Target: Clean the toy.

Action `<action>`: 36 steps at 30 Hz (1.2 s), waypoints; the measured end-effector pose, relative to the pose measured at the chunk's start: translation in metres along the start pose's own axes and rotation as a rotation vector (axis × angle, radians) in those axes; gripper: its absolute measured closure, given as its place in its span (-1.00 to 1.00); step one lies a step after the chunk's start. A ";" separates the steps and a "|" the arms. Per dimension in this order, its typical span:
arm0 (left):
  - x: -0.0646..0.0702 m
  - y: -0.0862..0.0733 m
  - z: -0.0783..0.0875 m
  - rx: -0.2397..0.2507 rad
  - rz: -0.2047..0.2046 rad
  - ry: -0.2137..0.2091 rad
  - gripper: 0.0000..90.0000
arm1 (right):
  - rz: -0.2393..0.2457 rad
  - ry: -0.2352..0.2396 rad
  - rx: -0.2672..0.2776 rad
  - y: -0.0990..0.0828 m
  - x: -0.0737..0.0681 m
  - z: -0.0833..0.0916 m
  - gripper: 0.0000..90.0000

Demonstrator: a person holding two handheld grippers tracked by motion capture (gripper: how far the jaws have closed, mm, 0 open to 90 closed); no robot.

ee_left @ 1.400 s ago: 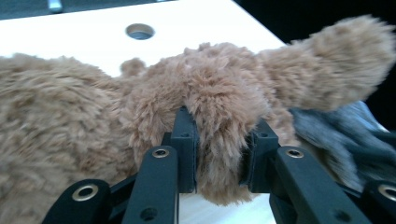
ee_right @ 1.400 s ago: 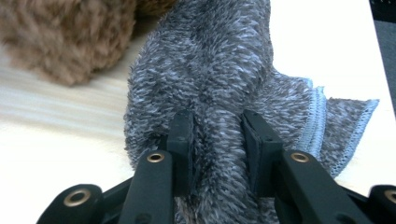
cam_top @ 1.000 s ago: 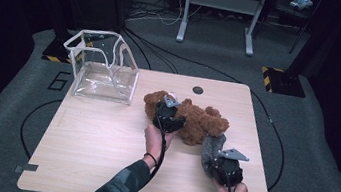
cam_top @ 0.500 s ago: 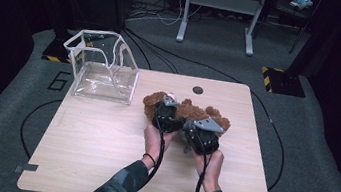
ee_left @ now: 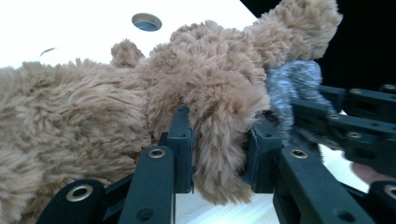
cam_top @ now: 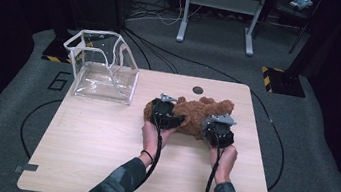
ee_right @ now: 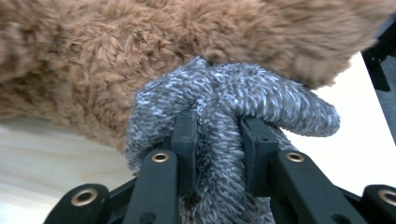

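The left gripper [ee_left: 219,154] clamps the brown teddy bear's [ee_left: 93,116] limb; the right gripper [ee_right: 217,149] pinches the grey plush toy [ee_right: 233,107] beside it on the desk [cam_top: 99,156].

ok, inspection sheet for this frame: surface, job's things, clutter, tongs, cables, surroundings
Surface: wooden table, one round hole at the far edge.
Job's things: brown teddy bear lying mid-table; grey plush piece against it; clear bag standing open at the far left.
Clutter: nothing seen.
Tongs: left tongs shut on a brown limb; right tongs shut on the grey plush.
Cables: one trails from each tool toward the person; more on the floor.
Surroundings: grey carpet, metal stand legs behind.
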State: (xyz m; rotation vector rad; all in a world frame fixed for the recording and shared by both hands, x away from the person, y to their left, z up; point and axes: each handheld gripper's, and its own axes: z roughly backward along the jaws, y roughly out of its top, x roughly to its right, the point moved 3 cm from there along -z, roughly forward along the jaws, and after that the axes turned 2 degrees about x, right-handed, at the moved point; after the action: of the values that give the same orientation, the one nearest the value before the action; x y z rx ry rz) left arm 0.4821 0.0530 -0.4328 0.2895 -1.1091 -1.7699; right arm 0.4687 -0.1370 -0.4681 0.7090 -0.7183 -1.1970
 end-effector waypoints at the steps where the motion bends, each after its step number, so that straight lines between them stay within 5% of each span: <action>1: -0.002 0.001 -0.001 -0.003 -0.001 0.005 0.51 | 0.005 0.007 0.014 -0.001 -0.001 0.005 0.56; 7: -0.004 0.002 -0.006 -0.012 0.008 0.008 0.49 | 0.088 0.106 0.102 0.005 -0.036 0.028 0.56; 13: -0.005 0.002 -0.007 -0.027 -0.006 0.005 0.49 | 0.156 0.143 0.100 0.014 -0.065 0.020 0.56; 15: -0.005 0.002 -0.007 -0.030 -0.008 0.003 0.49 | 0.151 0.136 0.090 0.014 -0.066 0.017 0.56; 25: -0.007 0.005 -0.006 -0.036 0.003 -0.007 0.49 | 0.002 0.017 -0.009 -0.003 -0.009 -0.005 0.56; 28: -0.007 0.007 -0.007 -0.042 0.001 -0.010 0.49 | -0.010 0.016 -0.002 -0.007 -0.003 0.000 0.56; 32: -0.007 0.009 -0.008 -0.048 0.002 -0.014 0.49 | 0.020 0.048 0.036 -0.006 -0.011 0.012 0.56; 36: -0.006 0.011 -0.010 -0.055 0.003 -0.020 0.49 | 0.114 0.155 0.086 0.003 -0.056 0.023 0.56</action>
State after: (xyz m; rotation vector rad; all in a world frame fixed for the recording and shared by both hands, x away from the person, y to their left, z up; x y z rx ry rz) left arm 0.4974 0.0514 -0.4316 0.2379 -1.0727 -1.8009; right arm 0.4397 -0.0848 -0.4584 0.8122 -0.6742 -1.0011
